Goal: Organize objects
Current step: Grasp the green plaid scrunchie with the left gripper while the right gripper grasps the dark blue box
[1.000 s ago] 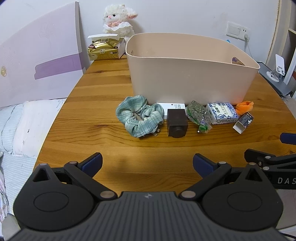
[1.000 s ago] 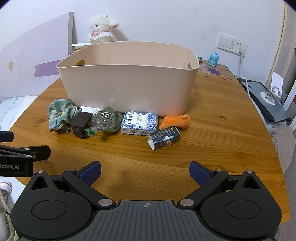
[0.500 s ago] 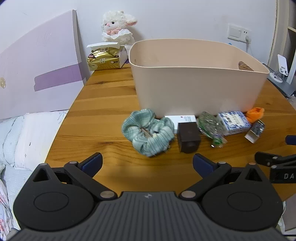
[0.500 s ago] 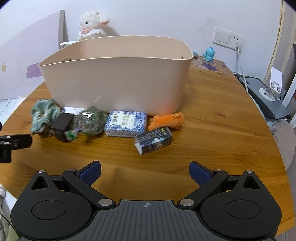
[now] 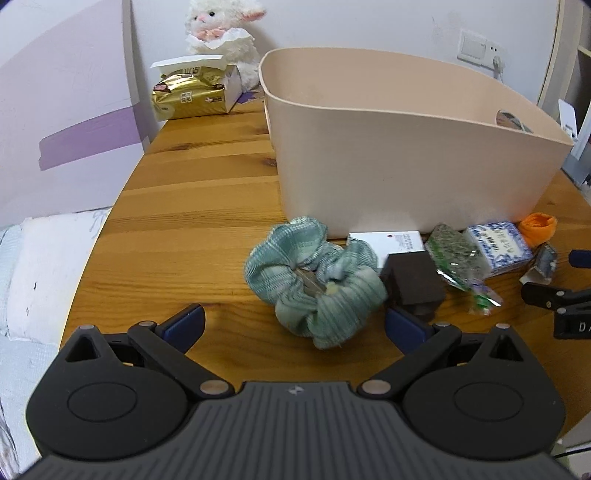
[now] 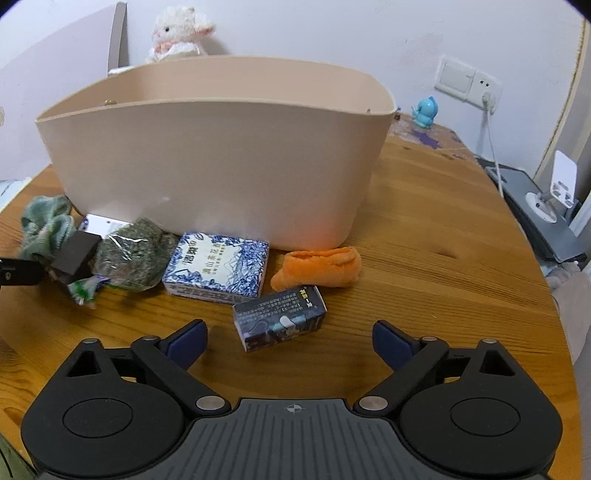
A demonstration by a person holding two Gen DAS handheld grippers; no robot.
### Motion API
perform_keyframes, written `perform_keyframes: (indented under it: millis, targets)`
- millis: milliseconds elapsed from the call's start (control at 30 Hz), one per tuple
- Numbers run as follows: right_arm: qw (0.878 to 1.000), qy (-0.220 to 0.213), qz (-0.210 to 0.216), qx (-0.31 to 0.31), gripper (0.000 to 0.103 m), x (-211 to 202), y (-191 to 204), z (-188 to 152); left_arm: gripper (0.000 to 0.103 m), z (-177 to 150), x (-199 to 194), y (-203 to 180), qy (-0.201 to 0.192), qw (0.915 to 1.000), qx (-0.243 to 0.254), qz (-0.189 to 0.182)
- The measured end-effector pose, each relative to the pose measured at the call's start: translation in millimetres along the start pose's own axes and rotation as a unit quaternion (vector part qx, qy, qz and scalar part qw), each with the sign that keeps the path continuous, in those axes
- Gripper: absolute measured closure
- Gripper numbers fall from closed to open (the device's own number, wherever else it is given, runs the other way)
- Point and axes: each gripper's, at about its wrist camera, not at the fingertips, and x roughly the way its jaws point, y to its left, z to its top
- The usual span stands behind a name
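Left fingers point(image 5: 293, 328): spread wide, holding nothing, low over the table point(image 5: 192, 221); the scrunchie point(image 5: 314, 282) lies just ahead of them, between the blue pads.
Right fingers point(image 6: 290, 341): spread wide and empty; the dark box point(image 6: 279, 323) sits between the pads, just ahead of them.
Scrunchie: green ribbed fabric, bunched on the table in front of the bin's point(image 5: 406, 155) left corner, touching the black cube point(image 5: 413, 280) on its right.
Black cube: stands by the scrunchie, in front of a flat white card point(image 5: 391, 242) that lies against the bin wall.
Green packet point(image 6: 133, 258): crinkled clear wrap with green contents, between the cube and the blue-and-white box point(image 6: 218, 267).
Blue-and-white box: lies flat close to the bin's front wall, touching the packet on its left.
Orange cloth point(image 6: 319, 266): a soft roll at the bin's right front corner, just behind the dark box.
Dark box: small printed carton, lying at an angle, nearest the right fingers.
Bin: large beige tub, upright mid-table; its floor is hidden from both views.
Behind the bin: a plush lamb point(image 5: 221, 33) and a gold tissue pack point(image 5: 192, 96) at the far left edge; a small blue figure point(image 6: 426, 110) at the far right by the wall socket point(image 6: 469, 81).
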Motion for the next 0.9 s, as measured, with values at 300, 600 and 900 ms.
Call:
perform_keyframes:
  millis: [300, 600, 900]
  targets:
    - [1.000, 0.006, 0.026, 0.012, 0.020, 13, -6, 9, 0.020, 7, 25, 3, 0.003, 0.9994, 0.014, -0.033]
    - [0.999, 0.001, 0.027, 0.018, 0.044, 7, -7, 6, 0.049, 3, 15, 5, -0.016, 0.9985, 0.009, -0.052]
    - [0.999, 0.000, 0.024, 0.027, 0.046, 1, -10, 0, 0.051, -1, -8, 7, -0.029, 0.9981, 0.006, -0.054]
